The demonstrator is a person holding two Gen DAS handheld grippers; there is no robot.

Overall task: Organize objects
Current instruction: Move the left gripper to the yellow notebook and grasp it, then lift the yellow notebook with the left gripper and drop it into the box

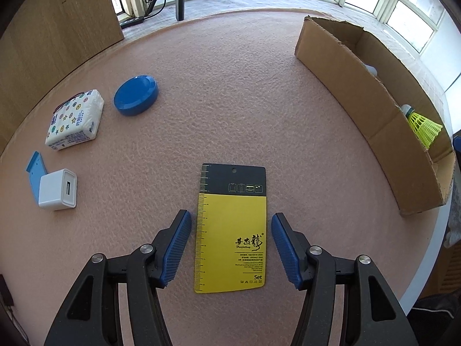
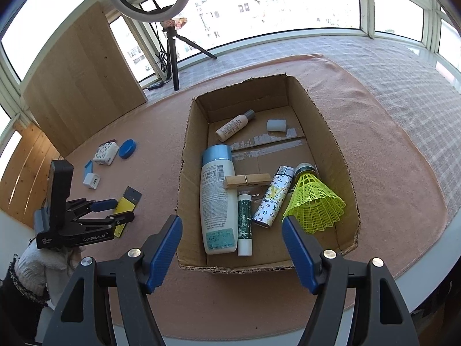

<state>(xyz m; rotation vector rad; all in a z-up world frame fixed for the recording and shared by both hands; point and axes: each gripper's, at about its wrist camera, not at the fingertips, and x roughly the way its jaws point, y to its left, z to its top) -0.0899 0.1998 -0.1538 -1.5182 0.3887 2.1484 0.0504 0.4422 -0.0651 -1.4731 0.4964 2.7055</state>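
Observation:
A yellow and black card tag (image 1: 232,230) lies flat on the pink mat (image 1: 230,101). My left gripper (image 1: 230,216) points down over it, open, one blue pad on each side of the card with a small gap at both edges. From the right wrist view the left gripper (image 2: 124,209) hovers over the card tag (image 2: 126,201), held by a gloved hand. My right gripper (image 2: 232,220) is open and holds nothing, above the near wall of the cardboard box (image 2: 187,173). Inside lie a large lotion bottle (image 2: 217,201), a clothespin (image 2: 247,181), a patterned lighter (image 2: 273,199) and a yellow shuttlecock (image 2: 315,201).
On the mat to the left sit a tissue pack (image 1: 75,119), a blue lid (image 1: 136,95), a white USB charger (image 1: 58,189) and a blue piece (image 1: 36,173). The box also holds a small bottle (image 2: 234,125) and a white cap (image 2: 276,124). A tripod (image 2: 173,57) stands behind.

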